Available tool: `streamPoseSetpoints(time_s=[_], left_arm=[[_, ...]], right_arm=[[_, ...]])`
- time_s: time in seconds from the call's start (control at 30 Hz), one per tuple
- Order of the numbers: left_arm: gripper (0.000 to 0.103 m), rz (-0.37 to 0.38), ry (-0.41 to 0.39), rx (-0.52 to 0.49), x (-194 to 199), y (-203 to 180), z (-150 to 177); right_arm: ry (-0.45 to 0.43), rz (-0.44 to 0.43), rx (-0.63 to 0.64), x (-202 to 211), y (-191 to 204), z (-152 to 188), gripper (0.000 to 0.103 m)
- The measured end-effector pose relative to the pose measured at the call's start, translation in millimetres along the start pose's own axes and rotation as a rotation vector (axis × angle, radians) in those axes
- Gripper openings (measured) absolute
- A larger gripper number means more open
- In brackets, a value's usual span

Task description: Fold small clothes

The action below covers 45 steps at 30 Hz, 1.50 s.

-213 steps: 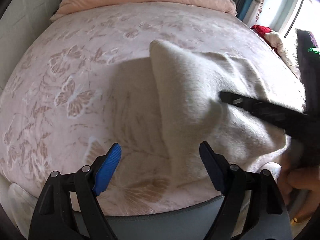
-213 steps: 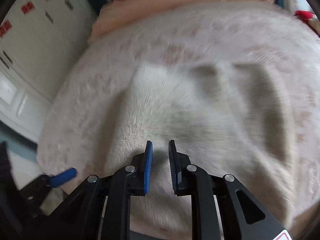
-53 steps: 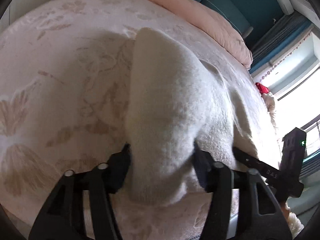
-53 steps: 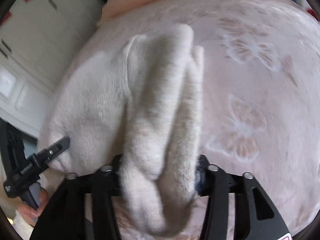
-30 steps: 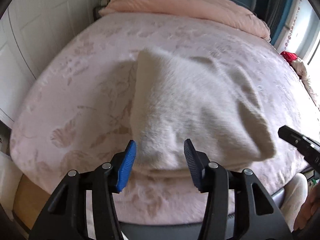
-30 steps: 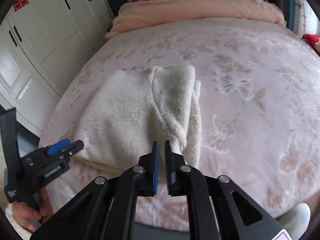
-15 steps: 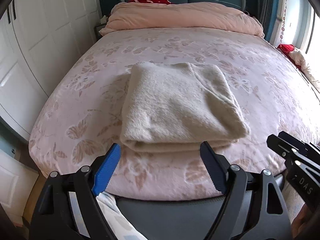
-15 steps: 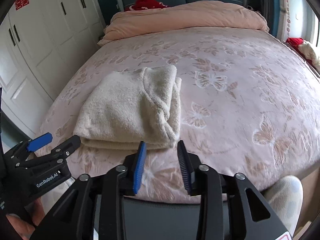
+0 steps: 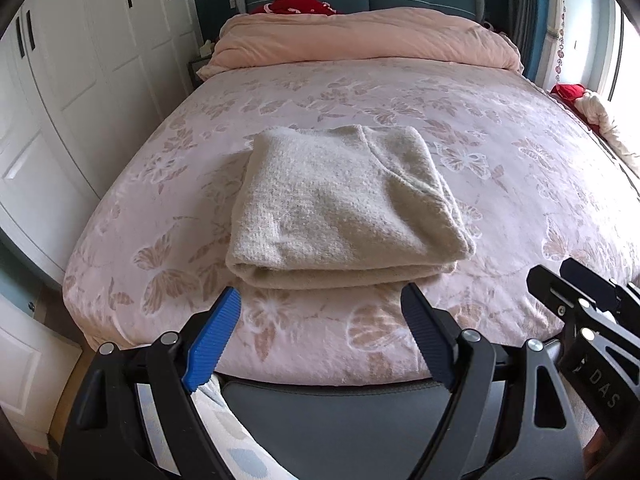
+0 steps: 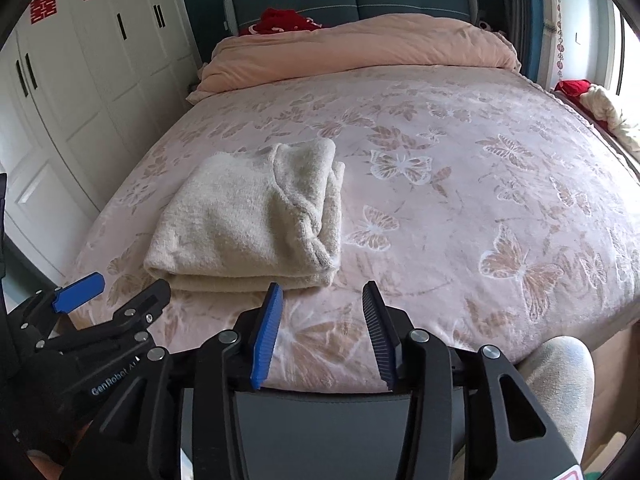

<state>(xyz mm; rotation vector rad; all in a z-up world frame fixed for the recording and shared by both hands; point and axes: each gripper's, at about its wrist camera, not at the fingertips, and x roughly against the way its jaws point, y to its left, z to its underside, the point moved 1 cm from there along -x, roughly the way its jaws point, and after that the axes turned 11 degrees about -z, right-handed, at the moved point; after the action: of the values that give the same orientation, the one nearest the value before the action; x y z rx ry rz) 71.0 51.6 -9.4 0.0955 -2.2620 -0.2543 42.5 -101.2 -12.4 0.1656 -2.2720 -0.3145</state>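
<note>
Both grippers are now sitting back off the folded cream garment (image 9: 344, 208), which they were pinching moments ago, and more of the room is showing around it. Covering the bed (image 9: 500, 152) is a pink butterfly blanket, with a peach duvet (image 9: 360, 40) bunched along the head edge. White wardrobe doors (image 9: 80, 60) are standing beyond the left edge. Lying flat near the bed's foot edge, toward its left corner, is the garment, folded into a thick rectangle. Hovering just off the foot edge, the left gripper (image 9: 320, 316) is spread wide and empty, while the right gripper (image 10: 322, 312) is opening with nothing between its jaws.
</note>
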Motion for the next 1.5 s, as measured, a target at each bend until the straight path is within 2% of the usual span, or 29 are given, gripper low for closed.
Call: streamPoseSetpoints(time_s=[0.17,0.27,0.47,0.87,1.03,1.5], left_arm=[[0.08,-0.005,0.008,-0.004,-1.0,-2.9,2.2],[0.085,-0.009,0.01,0.005,-1.3,-2.4,2.6],[0.086,-0.05,-0.021,0.0,0.6,-3.6,2.9],[0.085,-0.086,-0.063,0.007,8.4,-2.7,0.1],[0.085,-0.061,-0.042,0.032,7.0,-0.8,-0.1],[0.085,-0.072,-0.064,0.04,10.2,-0.1,-0.9]], right_arm=[[-0.014,0.005,0.012,1.7,4.5,-0.5,0.048],[-0.01,0.007,0.017,-0.4,7.6,1.2,0.048],[0.001,0.018,0.021,-5.8,11.0,4.1,0.048],[-0.008,0.025,0.019,-5.1,13.3,4.6,0.048],[-0.018,0.033,0.016,-3.6,16.6,2.7,0.048],[-0.012,0.056,0.02,-7.4,26.1,4.2,0.048]])
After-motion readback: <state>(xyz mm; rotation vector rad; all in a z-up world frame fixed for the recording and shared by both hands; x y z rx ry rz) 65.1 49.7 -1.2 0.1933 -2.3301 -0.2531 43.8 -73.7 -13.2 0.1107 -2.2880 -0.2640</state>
